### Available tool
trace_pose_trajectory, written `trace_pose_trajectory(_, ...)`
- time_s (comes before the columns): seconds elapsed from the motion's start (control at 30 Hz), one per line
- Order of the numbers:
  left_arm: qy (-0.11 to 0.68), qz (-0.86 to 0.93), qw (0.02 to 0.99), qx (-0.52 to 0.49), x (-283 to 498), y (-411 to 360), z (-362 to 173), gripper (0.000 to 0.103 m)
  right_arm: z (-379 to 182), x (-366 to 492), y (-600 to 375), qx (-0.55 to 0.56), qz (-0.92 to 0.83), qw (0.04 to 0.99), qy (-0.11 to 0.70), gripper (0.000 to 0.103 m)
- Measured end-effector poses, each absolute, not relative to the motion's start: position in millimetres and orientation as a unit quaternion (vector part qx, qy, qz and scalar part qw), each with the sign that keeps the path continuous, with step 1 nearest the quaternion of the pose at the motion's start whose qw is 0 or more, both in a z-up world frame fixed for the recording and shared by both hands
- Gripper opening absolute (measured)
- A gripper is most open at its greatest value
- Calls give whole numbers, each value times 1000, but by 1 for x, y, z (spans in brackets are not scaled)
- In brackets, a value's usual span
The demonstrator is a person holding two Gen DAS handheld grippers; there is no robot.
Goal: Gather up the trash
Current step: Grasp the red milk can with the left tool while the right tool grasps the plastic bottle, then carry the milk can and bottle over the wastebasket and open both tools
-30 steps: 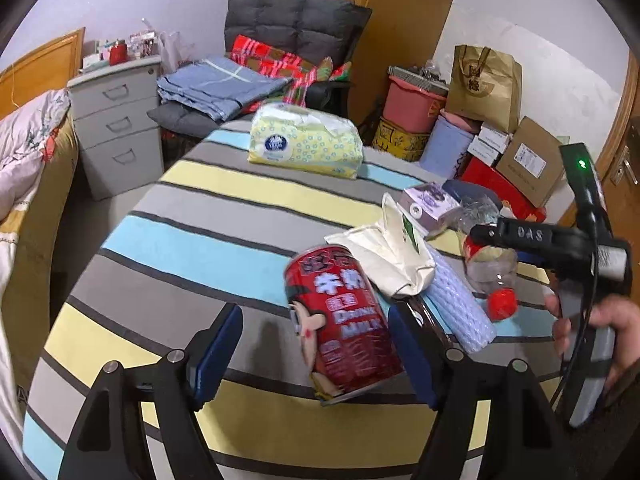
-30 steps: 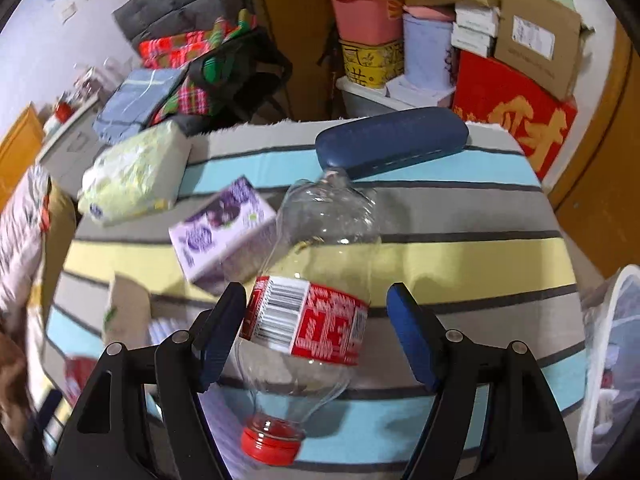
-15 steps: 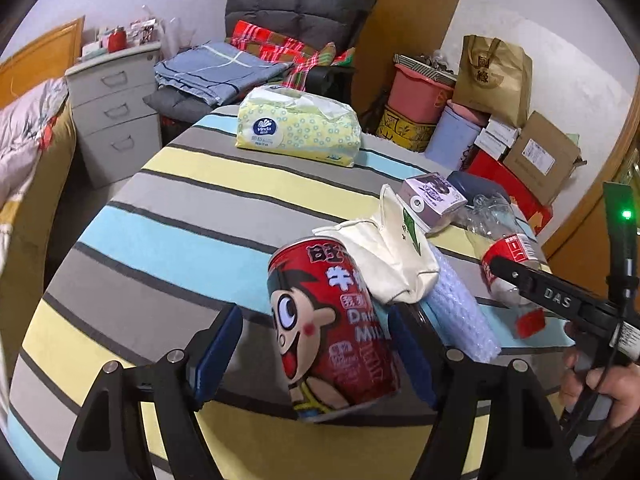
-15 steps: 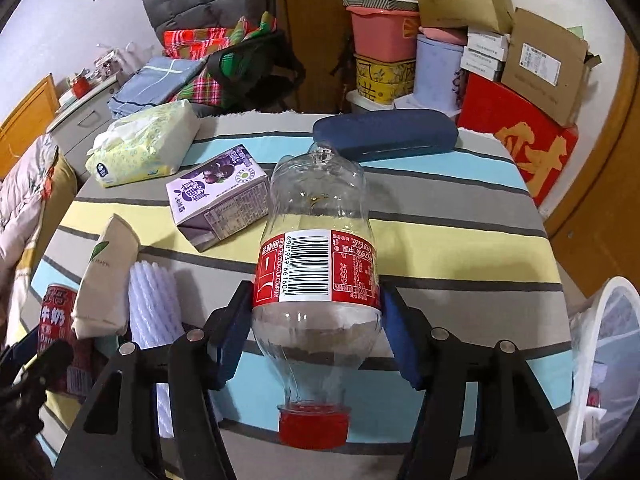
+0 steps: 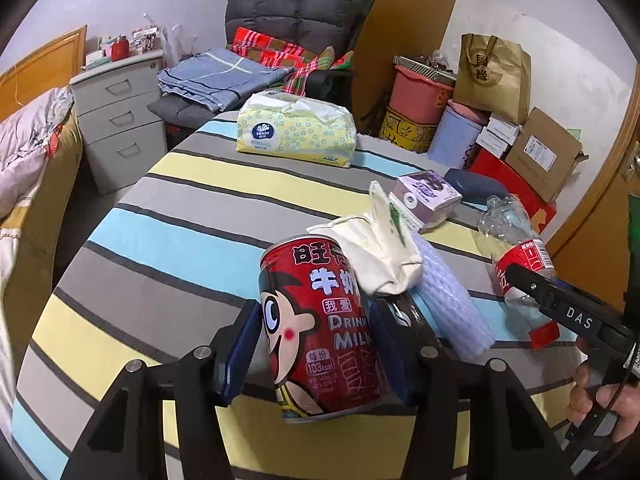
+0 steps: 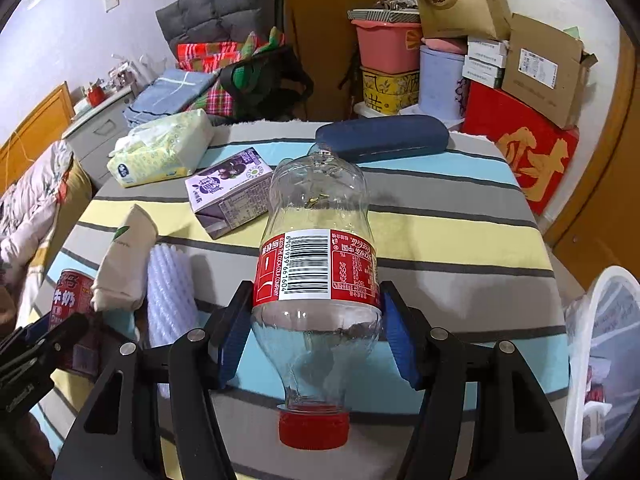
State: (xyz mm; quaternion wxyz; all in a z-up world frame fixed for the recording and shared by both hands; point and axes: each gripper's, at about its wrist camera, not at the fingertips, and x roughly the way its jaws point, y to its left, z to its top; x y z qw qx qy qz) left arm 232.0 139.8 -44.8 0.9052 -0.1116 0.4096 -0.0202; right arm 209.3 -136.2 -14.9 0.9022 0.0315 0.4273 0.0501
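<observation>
A red milk drink can (image 5: 316, 320) stands tilted on the striped tablecloth (image 5: 160, 208). My left gripper (image 5: 314, 354) has it between its blue pads, which touch both sides while the jaws are closing. A clear plastic bottle (image 6: 316, 208) with a red label and red cap points cap-first toward the right wrist camera. My right gripper (image 6: 316, 312) is shut on it just below the label. The bottle (image 5: 516, 236) also shows at the right of the left wrist view. The can (image 6: 66, 300) appears at the left edge of the right wrist view.
A purple drink carton (image 6: 228, 188), a cream paper pouch (image 6: 124, 256), white foam netting (image 6: 168, 292), a tissue pack (image 5: 296, 132) and a dark blue case (image 6: 380, 136) lie on the table. A white mesh bin (image 6: 600, 360) stands off its right edge. Boxes and tubs crowd the far wall.
The left jaws have narrowed onto the can. The right jaws closed on the bottle, which swung from slanted to straight along the fingers, and the right gripper shifted sideways.
</observation>
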Motion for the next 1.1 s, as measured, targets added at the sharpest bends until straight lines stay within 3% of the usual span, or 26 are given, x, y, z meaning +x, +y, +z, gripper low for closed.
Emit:
trace_pose_trajectory(0.57, 370, -56, 923, -91, 181, 93, -6, 54, 1, 160, -163, 59, 51, 913, 401, 63)
trace_pose_trajectory(1.1, 343, -140, 927, -52, 161, -1, 28, 54, 18, 120, -221, 82, 9, 926, 369, 63)
